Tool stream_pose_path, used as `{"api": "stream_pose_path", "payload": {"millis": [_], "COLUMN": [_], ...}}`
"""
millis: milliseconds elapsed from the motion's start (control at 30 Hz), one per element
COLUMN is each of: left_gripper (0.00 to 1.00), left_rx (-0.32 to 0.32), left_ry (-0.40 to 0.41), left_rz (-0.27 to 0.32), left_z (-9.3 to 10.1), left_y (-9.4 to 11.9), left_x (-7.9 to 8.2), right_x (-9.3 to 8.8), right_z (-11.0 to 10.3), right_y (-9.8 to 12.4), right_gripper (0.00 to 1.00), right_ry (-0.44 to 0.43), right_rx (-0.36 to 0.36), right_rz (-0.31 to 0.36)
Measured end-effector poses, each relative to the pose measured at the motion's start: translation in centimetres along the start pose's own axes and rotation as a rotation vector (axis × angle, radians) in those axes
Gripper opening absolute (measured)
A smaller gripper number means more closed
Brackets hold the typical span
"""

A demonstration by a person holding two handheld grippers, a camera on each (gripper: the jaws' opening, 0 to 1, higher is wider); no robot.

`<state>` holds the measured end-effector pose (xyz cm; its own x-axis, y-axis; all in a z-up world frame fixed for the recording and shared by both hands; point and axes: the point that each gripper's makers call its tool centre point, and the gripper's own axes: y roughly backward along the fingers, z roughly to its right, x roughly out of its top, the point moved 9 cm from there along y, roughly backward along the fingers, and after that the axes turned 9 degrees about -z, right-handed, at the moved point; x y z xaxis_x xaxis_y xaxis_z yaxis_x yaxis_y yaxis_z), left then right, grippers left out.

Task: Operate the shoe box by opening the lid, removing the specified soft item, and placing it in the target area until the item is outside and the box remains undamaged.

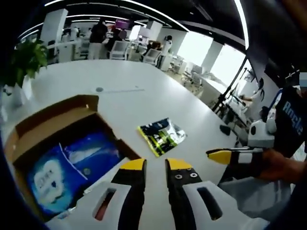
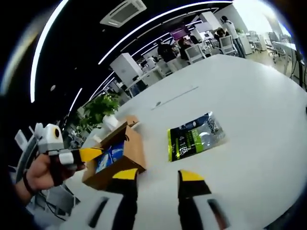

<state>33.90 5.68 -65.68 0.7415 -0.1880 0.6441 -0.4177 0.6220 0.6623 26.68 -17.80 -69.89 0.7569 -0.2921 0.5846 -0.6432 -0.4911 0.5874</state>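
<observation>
Left gripper: fingers slightly apart, holding nothing; above the white table
Right gripper: fingers apart, empty
Shoe box: cardboard, lid open; left of the left fingers
Blue soft pack: inside the box
Green-black pouch: flat on the table, just ahead of the left fingers; outside the box
Potted plant: beyond the box
</observation>
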Motion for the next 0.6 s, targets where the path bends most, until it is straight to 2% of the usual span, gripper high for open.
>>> {"api": "stream_pose_path", "payload": {"millis": [200,400,533,600], "left_gripper": [0.16,0.16,0.16,0.17], "left_rx": [0.017,0.046,0.053,0.056], "left_ry": [-0.001,0.025,0.11,0.107], "left_rz": [0.017,0.04,0.094,0.093], "left_z": [-0.8,-1.8,-2.1,-2.4], "left_y": [1.6,2.9,4.0,4.3], "left_x": [-0.8,-1.3,-1.9,-2.0], "right_x": [-0.7,-1.1,-1.6,-1.8], "right_z": [-1.3,-2.5,-3.3,-3.6], "right_y": [-0.4,-1.0,-1.2,-1.2], "right_gripper": [0.31,0.32,0.32,0.33], "right_ry": [0.053,0.064,0.075,0.077], "right_rx": [0.027,0.044,0.058,0.065], "right_rz": [-0.031,-0.041,-0.053,-0.055]}}
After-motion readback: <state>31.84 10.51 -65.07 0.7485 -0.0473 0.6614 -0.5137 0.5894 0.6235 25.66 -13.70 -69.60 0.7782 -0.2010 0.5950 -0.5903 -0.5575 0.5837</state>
